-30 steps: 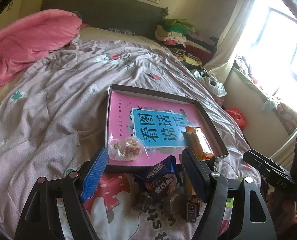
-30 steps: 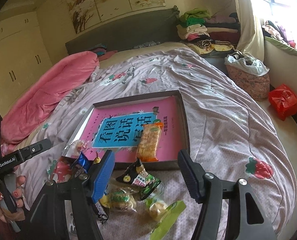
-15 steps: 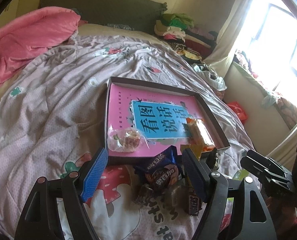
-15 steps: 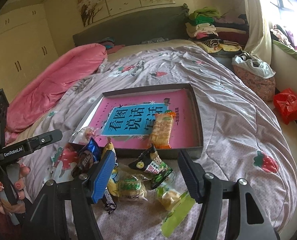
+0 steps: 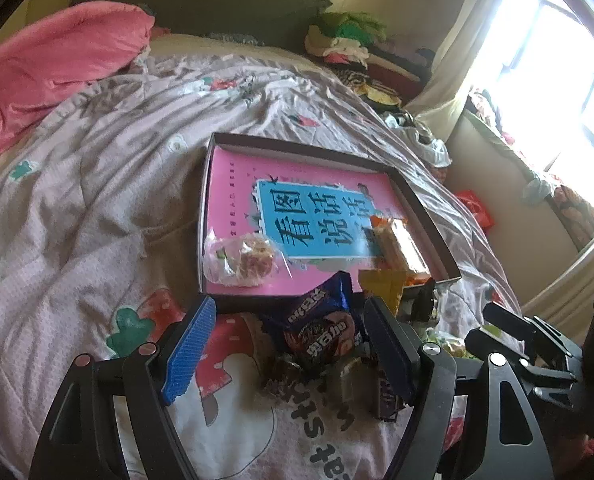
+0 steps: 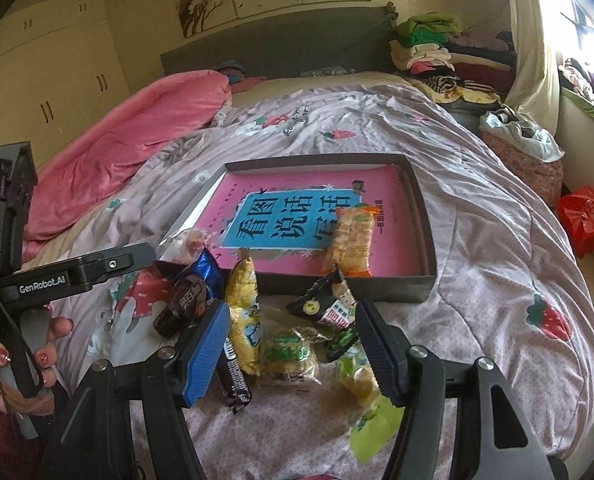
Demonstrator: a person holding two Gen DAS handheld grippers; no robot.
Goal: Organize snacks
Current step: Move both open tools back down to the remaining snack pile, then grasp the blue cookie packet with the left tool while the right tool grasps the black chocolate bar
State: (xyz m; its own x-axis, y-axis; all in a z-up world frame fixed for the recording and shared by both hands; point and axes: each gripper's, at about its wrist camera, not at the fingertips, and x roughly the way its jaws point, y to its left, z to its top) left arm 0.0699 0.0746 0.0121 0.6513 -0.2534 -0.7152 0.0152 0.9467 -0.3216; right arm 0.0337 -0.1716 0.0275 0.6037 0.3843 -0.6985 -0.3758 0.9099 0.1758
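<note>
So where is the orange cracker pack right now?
The orange cracker pack lies inside the shallow box, on the pink book, toward the box's near right side in the right wrist view; the loose snack pile sits just outside the box.

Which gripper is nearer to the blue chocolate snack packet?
Left. The left gripper hovers open right around the blue chocolate packet; the right gripper is beside it, over the green-labelled snack.

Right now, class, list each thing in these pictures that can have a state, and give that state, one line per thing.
Left gripper: open, holding nothing.
Right gripper: open, holding nothing.
Box: lidless, lying flat on the bed.
Orange snack pack: sealed, lying in the box.
Clear-wrapped pastry: wrapped, lying in the box.
Blue chocolate pack: sealed, outside the box, leaning on its near wall.
Yellow snack bag: sealed, outside the box.
</note>
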